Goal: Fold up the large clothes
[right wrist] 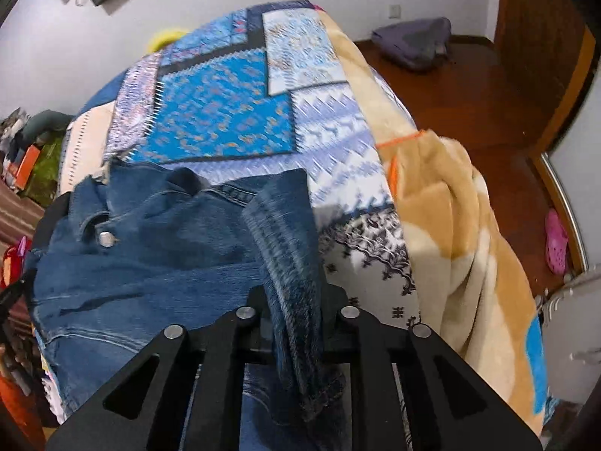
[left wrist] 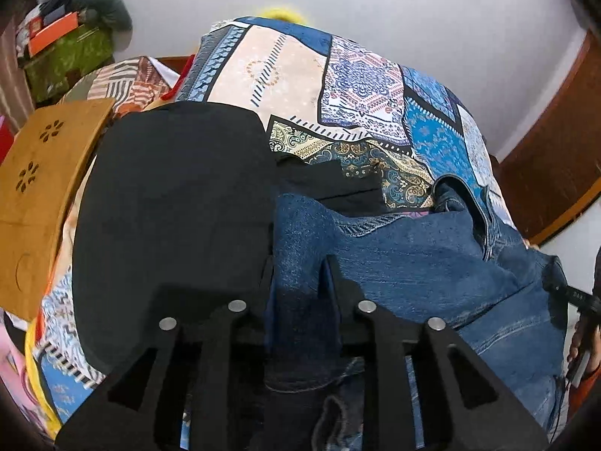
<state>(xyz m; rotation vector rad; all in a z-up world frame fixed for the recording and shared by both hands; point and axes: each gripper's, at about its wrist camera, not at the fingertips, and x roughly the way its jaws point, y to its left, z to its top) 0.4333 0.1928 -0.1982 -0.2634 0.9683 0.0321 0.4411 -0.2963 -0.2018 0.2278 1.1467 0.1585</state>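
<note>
Across the patchwork bedspread (right wrist: 225, 112) your blue jeans (left wrist: 413, 263) lie spread, with a black garment (left wrist: 169, 206) just beside them on your left and a tan blanket (right wrist: 450, 225) bunched at the bed's right edge. Your left gripper (left wrist: 298, 278) pinches a denim fold between its fingers; your right gripper (right wrist: 296, 293) likewise clamps a denim edge.

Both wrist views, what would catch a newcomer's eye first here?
Probably the blue denim garment spread over the near part of the patchwork bedspread, with the left gripper and right gripper each clamped on a fold of it. Next, the black garment lying left of the denim.
</note>
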